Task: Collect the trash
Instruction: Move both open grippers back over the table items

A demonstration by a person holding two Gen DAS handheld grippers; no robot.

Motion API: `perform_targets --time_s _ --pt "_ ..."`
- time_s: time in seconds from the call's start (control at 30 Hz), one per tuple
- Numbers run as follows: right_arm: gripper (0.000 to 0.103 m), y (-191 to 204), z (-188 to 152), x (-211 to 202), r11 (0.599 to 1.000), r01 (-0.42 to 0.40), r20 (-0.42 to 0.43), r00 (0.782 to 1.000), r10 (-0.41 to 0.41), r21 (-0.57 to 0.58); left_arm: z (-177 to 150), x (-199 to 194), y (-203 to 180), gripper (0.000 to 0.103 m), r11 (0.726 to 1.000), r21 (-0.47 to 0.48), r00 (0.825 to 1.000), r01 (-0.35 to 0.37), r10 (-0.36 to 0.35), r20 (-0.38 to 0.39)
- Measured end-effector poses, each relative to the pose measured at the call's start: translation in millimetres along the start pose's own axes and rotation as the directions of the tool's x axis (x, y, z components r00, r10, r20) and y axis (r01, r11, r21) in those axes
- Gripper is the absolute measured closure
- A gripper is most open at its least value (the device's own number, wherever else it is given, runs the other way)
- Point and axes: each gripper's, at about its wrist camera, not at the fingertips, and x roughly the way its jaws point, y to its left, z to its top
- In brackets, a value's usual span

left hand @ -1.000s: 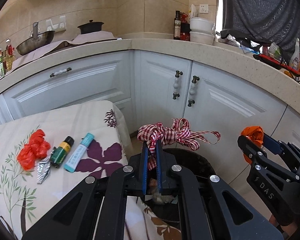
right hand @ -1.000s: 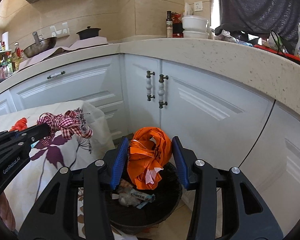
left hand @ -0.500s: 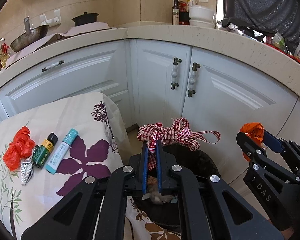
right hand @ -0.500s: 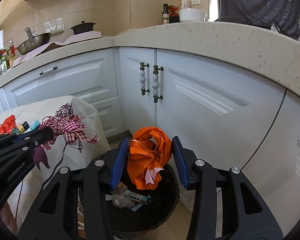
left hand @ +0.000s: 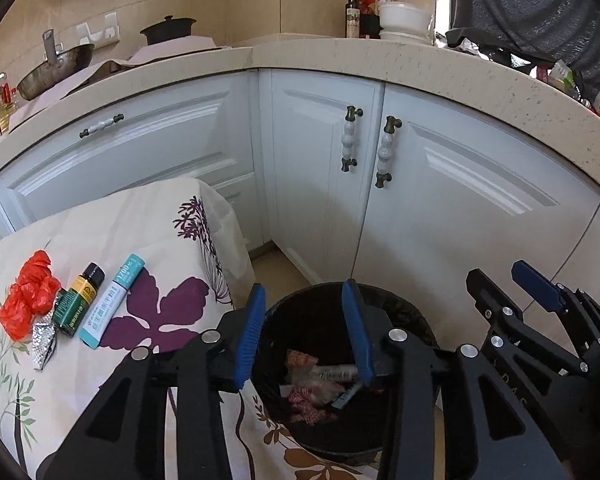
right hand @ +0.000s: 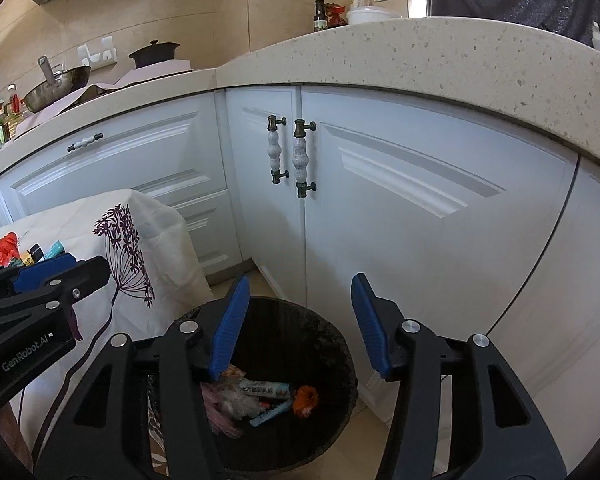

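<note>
My left gripper (left hand: 304,332) and right gripper (right hand: 296,320), jaws just opened and empty, hang above the black bin (left hand: 404,312), where the checked ribbon (left hand: 308,402) and orange bag (right hand: 306,398) lie among wrappers.

black hand-held gripper (left hand: 304,336) frames, ribbed blue pads (right hand: 228,326), silver screws (right hand: 410,325)
</note>
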Motion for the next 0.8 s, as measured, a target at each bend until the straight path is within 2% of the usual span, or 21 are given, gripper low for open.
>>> perform_targets --time_s 0.47,0.8 --pt "0.051 9 7 -11 1.0 -0.004 0.01 1.0 0.004 -0.002 2 -19 17 0.053 1.0 -0.014 0.999 -0.021 0.021 0.029" --pt "0.051 53 16 -20 0.996 -0.084 0.016 0.996 0.084 -0.027 -4 -41 61 0.047 0.994 -0.034 0.993 -0.099 0.101 0.058"
